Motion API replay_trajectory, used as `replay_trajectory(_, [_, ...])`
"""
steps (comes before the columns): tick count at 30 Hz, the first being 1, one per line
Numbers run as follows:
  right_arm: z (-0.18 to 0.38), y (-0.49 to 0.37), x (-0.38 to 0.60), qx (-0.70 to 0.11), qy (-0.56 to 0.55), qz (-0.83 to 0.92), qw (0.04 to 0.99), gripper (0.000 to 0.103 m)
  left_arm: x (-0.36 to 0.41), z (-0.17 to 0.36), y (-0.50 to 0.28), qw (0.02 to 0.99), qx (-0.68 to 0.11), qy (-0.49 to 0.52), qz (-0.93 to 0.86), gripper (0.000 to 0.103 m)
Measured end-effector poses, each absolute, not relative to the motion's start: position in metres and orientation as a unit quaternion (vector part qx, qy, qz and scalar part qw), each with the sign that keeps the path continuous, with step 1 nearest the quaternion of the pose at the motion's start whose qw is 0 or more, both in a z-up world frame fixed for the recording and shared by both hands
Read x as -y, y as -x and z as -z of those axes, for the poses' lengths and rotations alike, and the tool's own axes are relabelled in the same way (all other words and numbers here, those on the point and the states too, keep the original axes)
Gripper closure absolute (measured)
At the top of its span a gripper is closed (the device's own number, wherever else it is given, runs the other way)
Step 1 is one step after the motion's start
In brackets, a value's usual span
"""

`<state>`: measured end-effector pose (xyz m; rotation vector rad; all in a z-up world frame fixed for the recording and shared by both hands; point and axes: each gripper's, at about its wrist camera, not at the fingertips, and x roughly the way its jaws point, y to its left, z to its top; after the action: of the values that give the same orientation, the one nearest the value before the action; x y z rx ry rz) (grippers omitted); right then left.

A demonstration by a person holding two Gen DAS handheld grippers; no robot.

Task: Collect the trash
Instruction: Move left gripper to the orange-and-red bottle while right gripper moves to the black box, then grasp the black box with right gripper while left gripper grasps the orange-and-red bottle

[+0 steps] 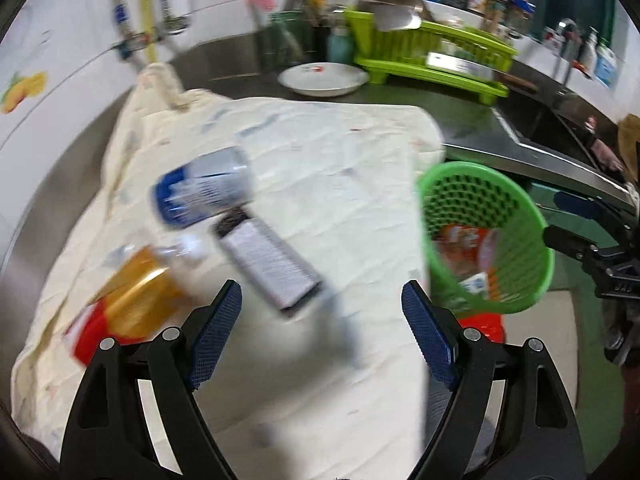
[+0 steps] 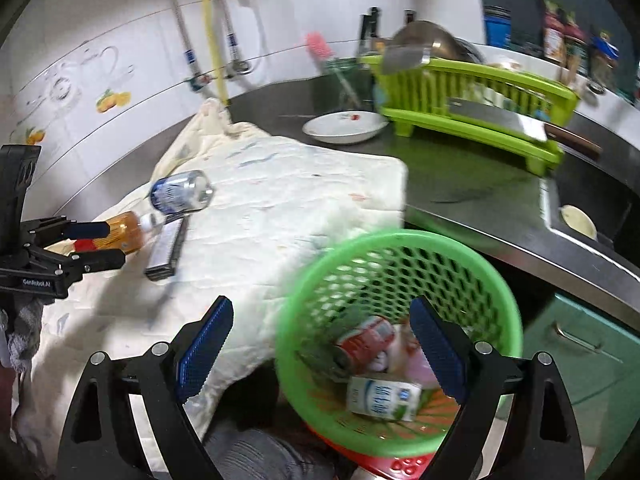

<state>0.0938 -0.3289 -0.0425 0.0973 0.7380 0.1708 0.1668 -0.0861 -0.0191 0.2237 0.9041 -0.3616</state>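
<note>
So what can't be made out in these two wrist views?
- Print on the blue can and flat dark box: motion-blurred, left wrist view.
- Bottle base: hidden by the left gripper, right wrist view.
- Green basket contents: partly behind the right gripper, blurred.
- Basket's support: cut off below.

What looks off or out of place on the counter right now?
The cream cloth is rumpled, with its near corner drooping off the counter edge. Three trash items lie tipped on it: a blue can, an amber bottle and a flat dark box. A cleaver rests across the green dish rack. No spill visible.
</note>
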Motion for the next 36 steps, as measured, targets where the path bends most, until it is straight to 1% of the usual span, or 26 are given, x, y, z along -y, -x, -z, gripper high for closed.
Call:
replay_trajectory(8, [0.042, -0.117, 0.275, -0.369, -0.024, -0.126, 0.921, 0.016, 0.017, 0.016, -0.176, 0.883, -0.44, -0.121, 0.113, 0.022])
replay_trajectory(16, [0.044, -0.132, 0.234, -0.378, -0.004, -0.154, 0.913, 0.017, -0.027, 0.022, -0.189, 0.875, -0.45, -0.155, 0.085, 0.022])
replay_trajectory(18, [0.045, -0.135, 0.227, -0.38, 0.0, -0.158, 0.911, 0.016, -0.033, 0.026, -0.193, 0.871, -0.456, -0.162, 0.086, 0.017])
replay_trajectory(19, [0.045, -0.137, 0.223, -0.382, 0.002, -0.16, 0.91, 0.017, -0.037, 0.03, -0.197, 0.867, -0.462, -0.167, 0.085, 0.016])
replay_trajectory(28, [0.051, -0.157, 0.188, -0.396, 0.018, -0.182, 0.9, 0.017, -0.056, 0.051, -0.218, 0.85, -0.482, -0.191, 0.097, 0.016])
replay_trajectory(36, [0.06, -0.177, 0.162, -0.409, 0.026, -0.199, 0.89, 0.017, -0.052, 0.062, -0.227, 0.837, -0.487, -0.217, 0.124, 0.016])
